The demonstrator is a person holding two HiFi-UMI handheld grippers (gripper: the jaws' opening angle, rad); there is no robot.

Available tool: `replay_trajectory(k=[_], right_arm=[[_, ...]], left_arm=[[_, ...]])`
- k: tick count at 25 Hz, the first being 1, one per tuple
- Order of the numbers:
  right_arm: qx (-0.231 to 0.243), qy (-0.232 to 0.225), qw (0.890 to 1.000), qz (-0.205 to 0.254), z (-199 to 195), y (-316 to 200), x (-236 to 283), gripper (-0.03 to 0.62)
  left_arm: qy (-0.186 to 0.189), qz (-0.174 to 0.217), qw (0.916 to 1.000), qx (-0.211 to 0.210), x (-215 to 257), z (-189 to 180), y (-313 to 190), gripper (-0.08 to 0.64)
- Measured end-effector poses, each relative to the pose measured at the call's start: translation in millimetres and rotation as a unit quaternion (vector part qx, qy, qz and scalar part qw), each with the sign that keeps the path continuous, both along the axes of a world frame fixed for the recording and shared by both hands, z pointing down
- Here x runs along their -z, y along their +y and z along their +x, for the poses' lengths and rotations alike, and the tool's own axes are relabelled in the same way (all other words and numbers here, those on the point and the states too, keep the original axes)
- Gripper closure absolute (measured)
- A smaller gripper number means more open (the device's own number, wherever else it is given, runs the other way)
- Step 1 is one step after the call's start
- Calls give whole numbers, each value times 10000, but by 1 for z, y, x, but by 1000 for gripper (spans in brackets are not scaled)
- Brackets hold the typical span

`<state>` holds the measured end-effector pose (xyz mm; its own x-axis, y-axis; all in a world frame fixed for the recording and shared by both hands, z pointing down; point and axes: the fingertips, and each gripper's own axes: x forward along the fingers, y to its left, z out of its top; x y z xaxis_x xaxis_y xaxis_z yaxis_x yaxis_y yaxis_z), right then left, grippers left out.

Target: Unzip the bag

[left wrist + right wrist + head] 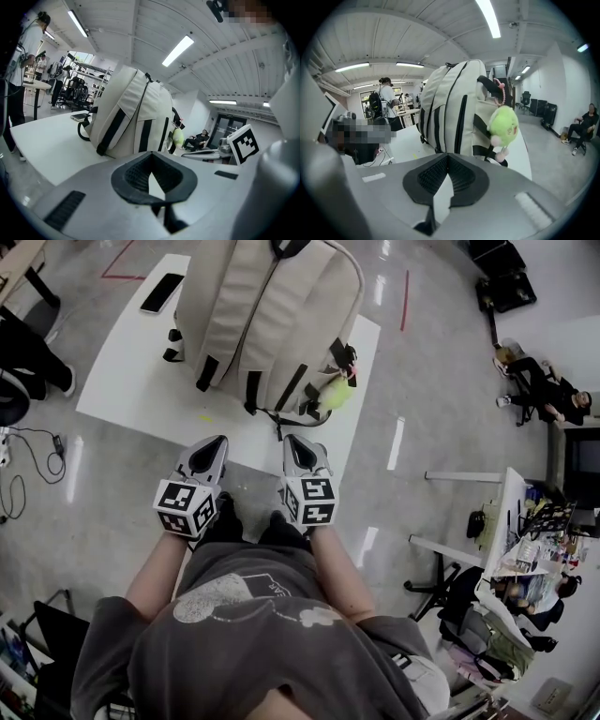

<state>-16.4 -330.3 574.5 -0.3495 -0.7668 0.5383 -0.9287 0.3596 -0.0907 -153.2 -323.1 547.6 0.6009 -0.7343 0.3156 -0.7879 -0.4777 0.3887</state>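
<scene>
Grey-jawed, our left tool [210, 444] and right tool [296, 441] were both closed on nothing, side by side near the table [122, 381] edge. The cream bag [267, 315] stood upright just ahead, its zip lines running vertically. Our right tool was nearer its green charm [335, 393]. We could read no brand.

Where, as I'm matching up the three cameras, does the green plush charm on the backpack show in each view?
Head view: green plush charm just above centre, at the backpack's near right corner.
Left gripper view: charm right of centre, peeking past the backpack's right edge.
Right gripper view: charm right of centre, dangling against the backpack's right side.
Shared landmark: the cream backpack with black straps, standing on the white table.
</scene>
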Motion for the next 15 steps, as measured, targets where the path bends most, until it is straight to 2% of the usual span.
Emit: replay_trajectory(k=[8, 11, 15], right_arm=[[554, -448, 9972, 214, 8, 33, 17, 592], [823, -548, 9947, 293, 22, 50, 25, 592], [1002, -700, 9918, 375, 51, 74, 32, 592]], left_arm=[[-187, 145, 9989, 394, 18, 19, 41, 554], [-112, 155, 9980, 598, 24, 41, 57, 554], [-114, 428, 9961, 759, 44, 76, 81, 554]])
